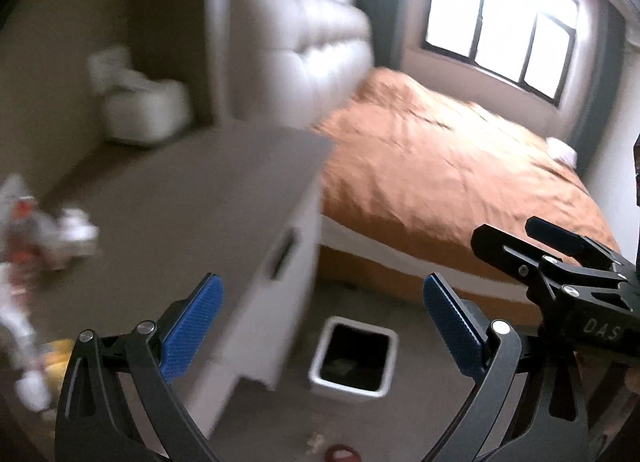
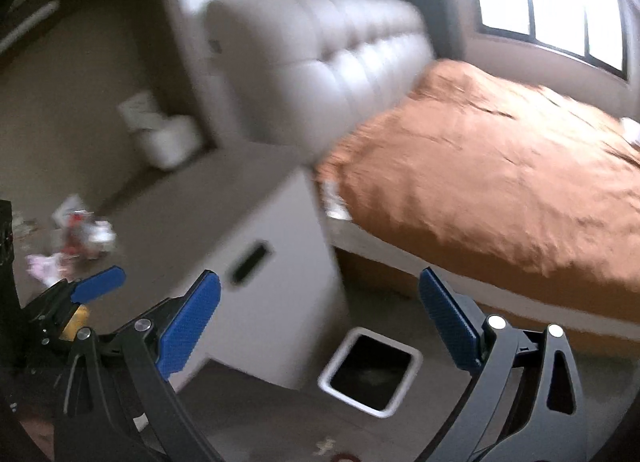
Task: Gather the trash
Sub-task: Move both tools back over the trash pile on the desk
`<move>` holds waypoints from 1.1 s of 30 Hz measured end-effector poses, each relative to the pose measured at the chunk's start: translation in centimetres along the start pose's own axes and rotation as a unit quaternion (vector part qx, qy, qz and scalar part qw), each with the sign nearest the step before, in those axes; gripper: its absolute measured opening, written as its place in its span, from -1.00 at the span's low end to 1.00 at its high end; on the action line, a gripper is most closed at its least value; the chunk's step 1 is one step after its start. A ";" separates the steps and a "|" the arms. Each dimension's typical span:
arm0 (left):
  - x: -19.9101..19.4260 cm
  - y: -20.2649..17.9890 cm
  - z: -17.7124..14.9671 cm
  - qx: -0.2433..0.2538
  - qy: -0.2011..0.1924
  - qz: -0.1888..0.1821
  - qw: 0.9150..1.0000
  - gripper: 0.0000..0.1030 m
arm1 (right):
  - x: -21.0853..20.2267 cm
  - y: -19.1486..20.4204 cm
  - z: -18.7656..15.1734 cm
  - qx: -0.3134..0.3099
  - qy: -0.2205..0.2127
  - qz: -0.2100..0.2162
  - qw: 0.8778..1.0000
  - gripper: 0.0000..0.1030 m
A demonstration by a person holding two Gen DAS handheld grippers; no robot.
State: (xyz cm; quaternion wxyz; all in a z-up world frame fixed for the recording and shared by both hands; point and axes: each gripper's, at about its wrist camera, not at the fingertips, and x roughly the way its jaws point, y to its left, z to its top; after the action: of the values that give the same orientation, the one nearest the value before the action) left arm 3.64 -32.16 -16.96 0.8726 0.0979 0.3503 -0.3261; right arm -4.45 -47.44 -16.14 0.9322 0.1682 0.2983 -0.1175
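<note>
- The left gripper [image 1: 320, 326] stood wide open with nothing between its blue pads [image 1: 192, 326]; it hung in the air above the floor [image 1: 420, 402].
- The right gripper [image 2: 320, 322] was likewise spread wide and empty, its own blue pads [image 2: 188, 326] well apart.
- In the left wrist view the right gripper showed off to the right, beside the bed [image 1: 460, 165].
- A white square bin [image 1: 354, 358] with a dark inside sat on the floor below and between the left gripper's fingers; something small lay at its bottom, too blurred to tell what.
- From the right gripper the same bin was also below and just ahead, between the fingers.
- A heap of crumpled trash [image 2: 80, 238], white with red bits, lay on the grey top of a low white cabinet [image 2: 256, 302], ahead and to the left of the right gripper.
- In the left wrist view the trash sat far to the left of the left gripper, blurred.
- A yellow item [image 2: 76, 322] sat close behind the left gripper's fingers in the right wrist view; whether it was touched could not be told.
</note>
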 end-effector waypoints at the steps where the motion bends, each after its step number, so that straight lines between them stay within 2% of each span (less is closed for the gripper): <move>1: -1.4 1.0 0.1 -0.005 -0.008 0.016 1.000 0.91 | -0.2 1.3 0.4 -0.012 -0.003 0.011 1.000 0.91; 5: -6.7 5.7 -0.2 -0.032 -0.037 0.087 0.995 0.91 | -1.0 7.7 1.8 -0.071 -0.022 0.062 0.995 0.91; 9: -11.5 11.0 -1.3 -0.071 -0.056 0.154 0.984 0.91 | -1.8 13.7 2.2 -0.116 -0.030 0.114 0.986 0.91; 16: -16.8 18.7 -3.7 -0.133 -0.075 0.209 0.966 0.91 | -1.7 21.7 0.7 -0.178 -0.018 0.165 0.970 0.91; 24: -18.8 23.6 -6.3 -0.147 -0.077 0.252 0.953 0.90 | -0.3 28.2 -0.5 -0.209 -0.004 0.181 0.961 0.91; 33: -17.7 30.0 -6.4 -0.157 -0.073 0.229 0.958 0.88 | 4.0 33.2 -2.4 -0.236 0.028 0.164 0.957 0.91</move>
State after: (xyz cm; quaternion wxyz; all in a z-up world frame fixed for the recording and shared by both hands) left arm 9.65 2.31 -11.48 0.9514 0.0128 0.3007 -0.0648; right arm 8.12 -16.61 -12.30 0.9430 -0.0063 0.3120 0.1159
